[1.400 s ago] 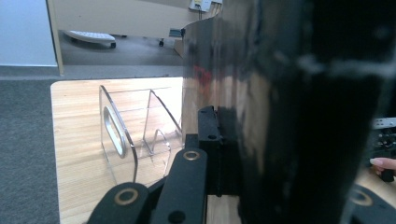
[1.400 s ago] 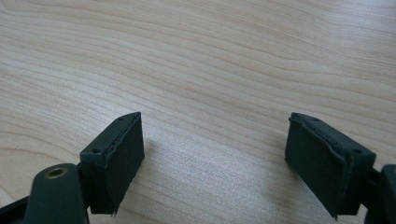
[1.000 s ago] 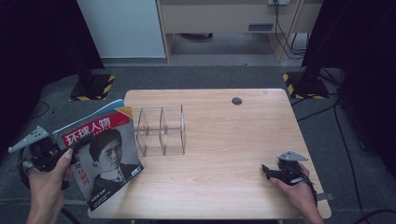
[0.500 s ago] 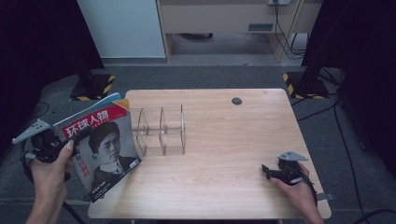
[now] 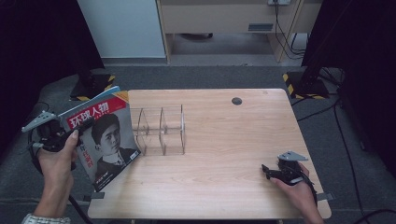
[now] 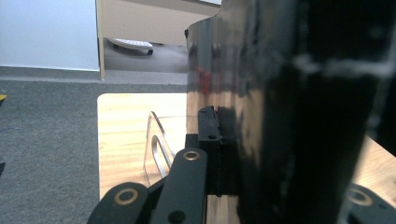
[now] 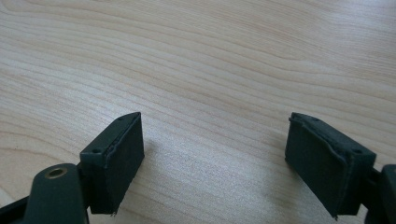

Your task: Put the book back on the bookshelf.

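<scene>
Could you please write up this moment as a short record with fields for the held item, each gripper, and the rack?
held item: magazine, tilted, at the table's left edge
left gripper: shut on the magazine
right gripper: open, nothing between its jaws, low over bare wood near the right front corner
rack: clear divider rack, upright on the table just right of the magazine, slots empty
other: small dark round spot near the far edge

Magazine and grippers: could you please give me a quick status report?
Left gripper shut on magazine, held tilted at table's left edge. Right gripper open, resting on table. Clear divider rack beside magazine.
</scene>
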### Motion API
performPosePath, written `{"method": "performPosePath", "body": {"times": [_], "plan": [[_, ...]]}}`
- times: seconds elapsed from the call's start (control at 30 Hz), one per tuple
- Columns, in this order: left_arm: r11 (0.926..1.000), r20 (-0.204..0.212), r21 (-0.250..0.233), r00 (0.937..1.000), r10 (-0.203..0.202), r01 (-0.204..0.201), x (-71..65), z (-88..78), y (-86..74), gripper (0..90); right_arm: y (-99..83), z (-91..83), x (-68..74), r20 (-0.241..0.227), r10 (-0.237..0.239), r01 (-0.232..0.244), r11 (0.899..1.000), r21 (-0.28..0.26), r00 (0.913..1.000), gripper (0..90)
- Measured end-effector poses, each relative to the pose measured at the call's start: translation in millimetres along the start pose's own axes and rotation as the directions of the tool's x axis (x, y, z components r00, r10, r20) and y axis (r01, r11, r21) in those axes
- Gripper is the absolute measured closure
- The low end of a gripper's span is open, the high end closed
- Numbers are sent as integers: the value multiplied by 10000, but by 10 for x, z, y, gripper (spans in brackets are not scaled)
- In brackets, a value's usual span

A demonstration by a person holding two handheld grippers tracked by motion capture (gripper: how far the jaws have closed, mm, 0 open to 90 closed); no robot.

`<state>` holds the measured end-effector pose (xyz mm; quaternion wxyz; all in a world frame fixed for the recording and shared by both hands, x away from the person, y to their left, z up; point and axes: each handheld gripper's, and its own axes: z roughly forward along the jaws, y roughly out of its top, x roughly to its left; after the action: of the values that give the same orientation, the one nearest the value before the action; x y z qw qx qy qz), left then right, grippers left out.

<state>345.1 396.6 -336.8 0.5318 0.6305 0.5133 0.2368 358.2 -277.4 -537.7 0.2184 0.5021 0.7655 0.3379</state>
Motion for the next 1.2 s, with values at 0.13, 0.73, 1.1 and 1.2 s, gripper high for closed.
{"method": "performPosePath", "body": {"times": [0.13, 0.73, 1.1, 1.2], "plan": [[10000, -130, -39, 9999, 32, -33, -7, 58, 18, 865, 1, 0, 0, 0, 4, -4, 10000, 3, 10000, 198], [9969, -760, -652, 9959, -491, 442, -9, 303, 44, 864, 1, 1, 1, 0, 2, -2, 10000, 5, 10000, 198], [9986, -861, -500, 9961, -216, 173, -35, 406, 33, 864, 1, 1, 0, -4, -2, 2, 10000, 4, 10000, 198], [9984, -956, -544, 9953, -172, 121, -49, 430, 37, 864, 1, 0, 1, -4, -7, 7, 10000, 3, 10000, 199]]}}
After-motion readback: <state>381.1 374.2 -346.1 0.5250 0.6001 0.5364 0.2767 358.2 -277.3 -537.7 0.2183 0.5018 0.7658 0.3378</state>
